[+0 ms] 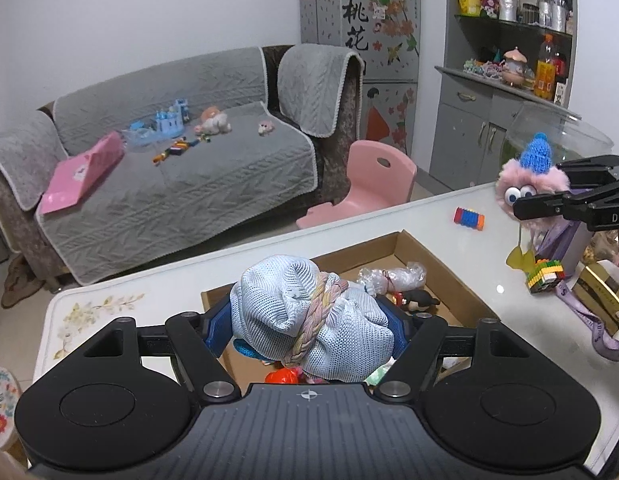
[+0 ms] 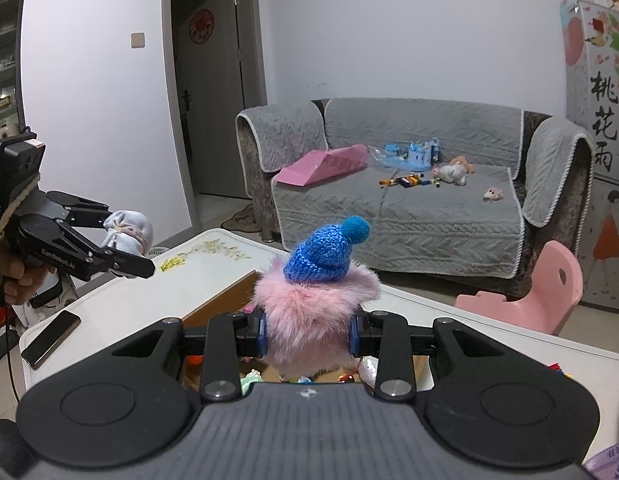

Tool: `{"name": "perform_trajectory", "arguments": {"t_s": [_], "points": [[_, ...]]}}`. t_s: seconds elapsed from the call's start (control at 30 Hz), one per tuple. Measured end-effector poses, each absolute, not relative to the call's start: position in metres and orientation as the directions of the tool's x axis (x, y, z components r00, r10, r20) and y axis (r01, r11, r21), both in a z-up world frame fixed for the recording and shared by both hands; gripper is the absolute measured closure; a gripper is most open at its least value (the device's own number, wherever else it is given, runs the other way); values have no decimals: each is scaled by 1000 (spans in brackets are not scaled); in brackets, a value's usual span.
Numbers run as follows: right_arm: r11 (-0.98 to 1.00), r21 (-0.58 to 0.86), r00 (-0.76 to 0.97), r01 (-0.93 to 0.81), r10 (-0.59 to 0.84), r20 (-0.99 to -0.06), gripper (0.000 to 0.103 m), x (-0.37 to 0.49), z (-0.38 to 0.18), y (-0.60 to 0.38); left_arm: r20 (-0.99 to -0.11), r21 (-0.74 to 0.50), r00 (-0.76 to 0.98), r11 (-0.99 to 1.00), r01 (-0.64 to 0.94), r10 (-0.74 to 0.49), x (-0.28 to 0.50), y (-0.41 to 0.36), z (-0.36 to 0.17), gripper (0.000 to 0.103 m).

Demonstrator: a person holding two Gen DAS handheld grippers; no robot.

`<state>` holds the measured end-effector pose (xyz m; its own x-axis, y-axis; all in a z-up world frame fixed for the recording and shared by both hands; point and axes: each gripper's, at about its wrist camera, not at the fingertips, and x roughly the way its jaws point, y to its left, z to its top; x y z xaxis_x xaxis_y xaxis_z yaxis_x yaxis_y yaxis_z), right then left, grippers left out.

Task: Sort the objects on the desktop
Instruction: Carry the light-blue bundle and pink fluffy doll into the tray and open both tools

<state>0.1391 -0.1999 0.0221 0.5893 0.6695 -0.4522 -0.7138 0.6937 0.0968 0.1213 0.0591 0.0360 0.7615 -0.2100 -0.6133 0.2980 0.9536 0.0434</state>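
Note:
My left gripper (image 1: 311, 328) is shut on a light blue mesh pouch (image 1: 309, 320) tied with a pastel braid, held above the open cardboard box (image 1: 437, 264) on the white table. The pouch also shows in the right wrist view (image 2: 129, 230). My right gripper (image 2: 308, 336) is shut on a pink furry toy (image 2: 315, 312) with a blue knit hat, above the box's edge (image 2: 221, 300). The toy also shows in the left wrist view (image 1: 525, 184), held at the table's right side. The box holds small toys and a plastic bag (image 1: 389, 278).
On the white table (image 1: 229, 272) lie a multicolour block roll (image 1: 468, 219), a brick toy (image 1: 545, 276), a gold box (image 1: 605, 292), a purple strap (image 1: 589, 320) and a phone (image 2: 49, 338). A pink chair (image 1: 373, 180) and a grey sofa (image 1: 189, 184) stand behind.

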Motion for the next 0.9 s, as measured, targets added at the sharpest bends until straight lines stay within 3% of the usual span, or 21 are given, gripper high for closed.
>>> {"name": "perform_trajectory", "arguments": {"t_s": [0.9], "points": [[684, 115, 516, -720, 639, -570, 71, 183, -18, -161, -679, 181, 729, 944, 277, -84, 205, 46, -52, 27]]}}
